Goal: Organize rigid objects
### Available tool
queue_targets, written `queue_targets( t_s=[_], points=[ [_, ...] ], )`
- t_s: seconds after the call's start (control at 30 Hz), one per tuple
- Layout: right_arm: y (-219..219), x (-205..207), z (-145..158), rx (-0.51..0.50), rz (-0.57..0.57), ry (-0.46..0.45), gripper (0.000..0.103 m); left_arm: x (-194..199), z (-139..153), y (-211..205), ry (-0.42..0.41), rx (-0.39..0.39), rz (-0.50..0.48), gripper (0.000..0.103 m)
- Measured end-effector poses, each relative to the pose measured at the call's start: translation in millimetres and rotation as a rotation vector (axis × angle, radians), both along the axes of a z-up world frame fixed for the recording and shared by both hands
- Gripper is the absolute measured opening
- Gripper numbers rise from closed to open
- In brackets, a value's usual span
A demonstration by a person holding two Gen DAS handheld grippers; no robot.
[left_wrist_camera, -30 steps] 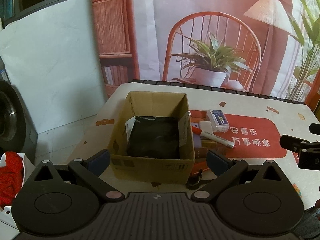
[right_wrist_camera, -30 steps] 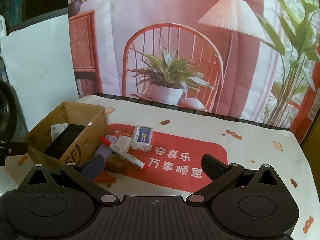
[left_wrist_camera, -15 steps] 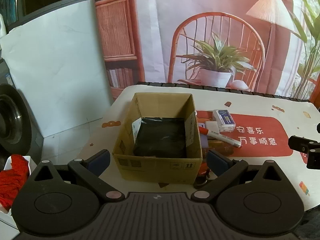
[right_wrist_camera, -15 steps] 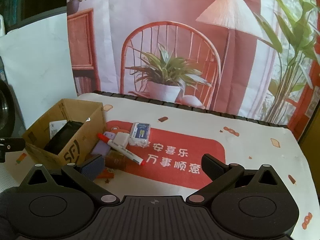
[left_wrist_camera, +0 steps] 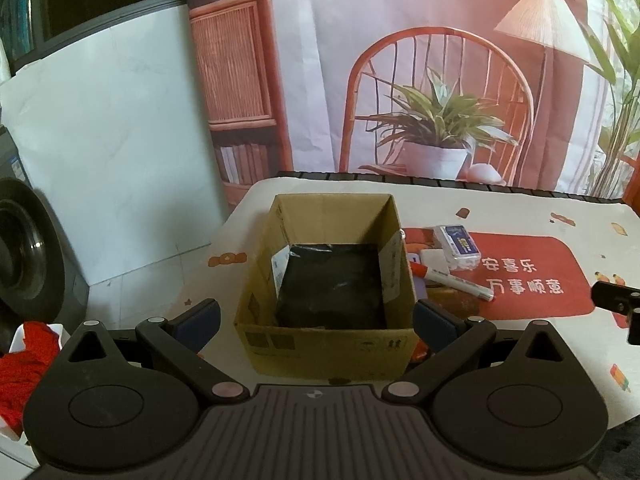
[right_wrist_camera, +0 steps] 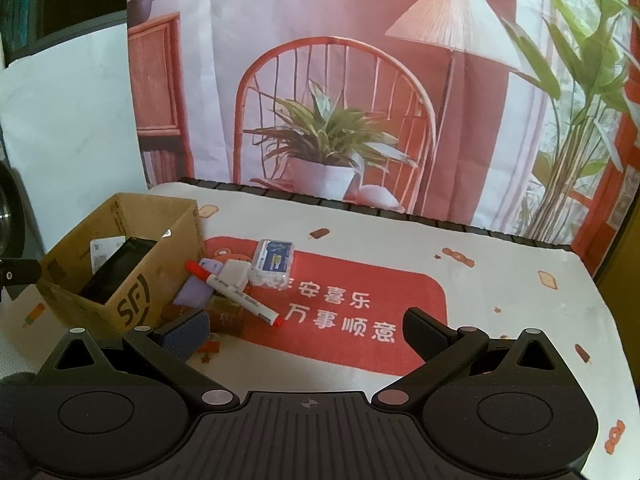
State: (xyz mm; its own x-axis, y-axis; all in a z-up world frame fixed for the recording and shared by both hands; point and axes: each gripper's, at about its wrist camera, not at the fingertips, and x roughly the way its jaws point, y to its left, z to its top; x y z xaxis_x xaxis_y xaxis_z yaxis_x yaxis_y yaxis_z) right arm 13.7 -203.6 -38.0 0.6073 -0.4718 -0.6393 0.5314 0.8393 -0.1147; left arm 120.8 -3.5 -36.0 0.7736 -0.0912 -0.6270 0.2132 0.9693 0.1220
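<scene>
Both grippers' jaws spread wide, empty, open cardboard box [left_wrist_camera: 328,344] holding black packet [left_wrist_camera: 332,284].

Soft, even daylight, faint shadows, sharp centre, strong fisheye bending and dark vignette at the corners

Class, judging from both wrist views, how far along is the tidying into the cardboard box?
Done: a black item lies in the cardboard box. In hand: nothing; the left gripper and right gripper are both open. Left: the marker, the clear plastic case and the purple item lie beside the box.
</scene>
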Motion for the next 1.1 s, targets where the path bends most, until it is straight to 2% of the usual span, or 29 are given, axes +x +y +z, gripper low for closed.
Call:
queue_targets(
  t_s=[0.43, 0.6, 0.87, 1.1],
  points=[
    [-18, 9, -13, -0.005, -0.006, -0.008, 0.103, 41, -5, 24, 0.027, -0.045, 0.044, 0.102],
    [-26, 17, -20, 0.002, 0.004, -0.019, 0.102, 59, -7, 30, 0.036, -0.044, 0.046, 0.096],
    [-35, 30, -30, 0.008, 0.025, -0.018, 0.098, 92, -24, 38, 0.084, -0.029, 0.07, 0.095],
    [-42, 40, -41, 0.024, 0.043, -0.011, 0.093, 120, -46, 47, 0.138, -0.015, 0.114, 0.085]
  ],
)
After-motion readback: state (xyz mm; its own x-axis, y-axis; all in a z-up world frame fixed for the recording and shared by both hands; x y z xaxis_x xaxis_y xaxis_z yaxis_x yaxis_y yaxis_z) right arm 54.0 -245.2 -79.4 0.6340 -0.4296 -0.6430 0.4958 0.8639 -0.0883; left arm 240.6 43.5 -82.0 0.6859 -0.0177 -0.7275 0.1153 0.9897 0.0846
